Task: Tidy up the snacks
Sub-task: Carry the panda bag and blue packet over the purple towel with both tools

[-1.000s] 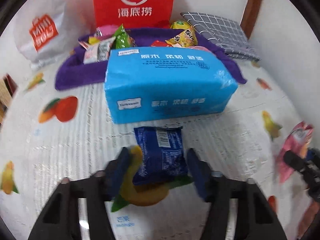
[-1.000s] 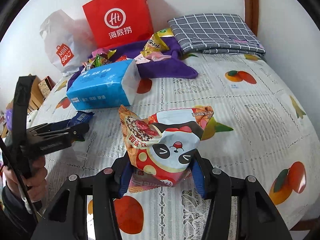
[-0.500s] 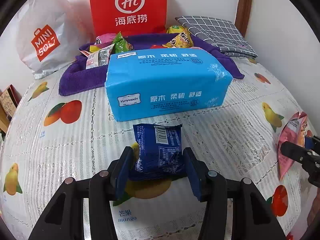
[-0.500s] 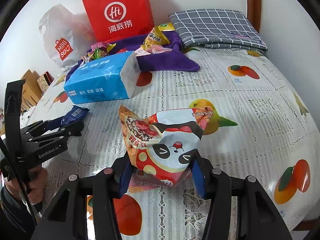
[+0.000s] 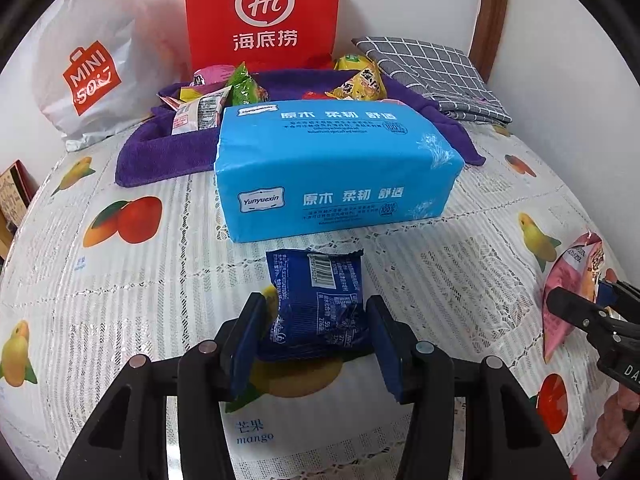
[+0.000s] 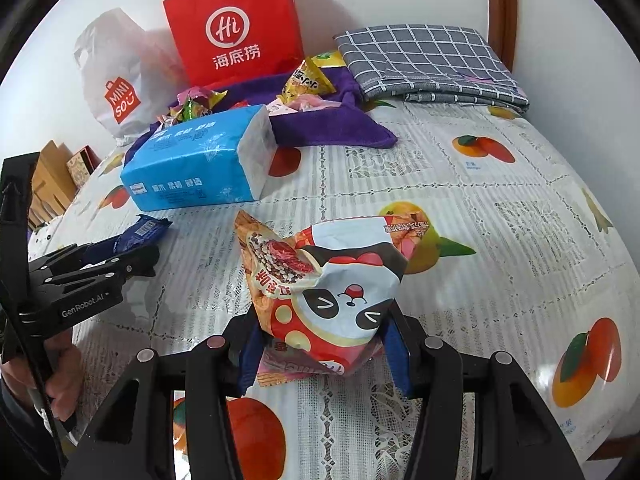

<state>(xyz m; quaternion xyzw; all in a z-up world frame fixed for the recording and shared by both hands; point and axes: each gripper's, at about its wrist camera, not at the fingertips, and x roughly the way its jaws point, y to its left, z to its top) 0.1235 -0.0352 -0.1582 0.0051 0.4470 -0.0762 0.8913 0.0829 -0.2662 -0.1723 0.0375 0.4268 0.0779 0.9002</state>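
My left gripper [image 5: 316, 332] is shut on a dark blue snack packet [image 5: 318, 300], held just above the fruit-print tablecloth in front of the blue tissue pack [image 5: 336, 172]. In the right wrist view, my right gripper [image 6: 324, 344] is shut on a crumpled panda-print snack bag [image 6: 328, 280], its blue pads pressing both sides. The same bag [image 5: 572, 292] shows at the right edge of the left wrist view, and the blue packet [image 6: 140, 234] shows at the left of the right wrist view. More snacks [image 5: 360, 84] lie on a purple towel [image 5: 168, 152] behind the tissue pack.
A red paper bag [image 5: 262, 12] and a white plastic bag [image 5: 88, 80] stand against the back wall. A folded grey checked cloth [image 6: 424, 60] lies at the back right. Cardboard boxes [image 6: 52, 184] sit off the table's left edge. A hand [image 6: 60, 376] holds the left gripper.
The left wrist view has steadied and pulled back a little; the blue packet sits more squarely between the pads. The right gripper's bag has barely shifted.
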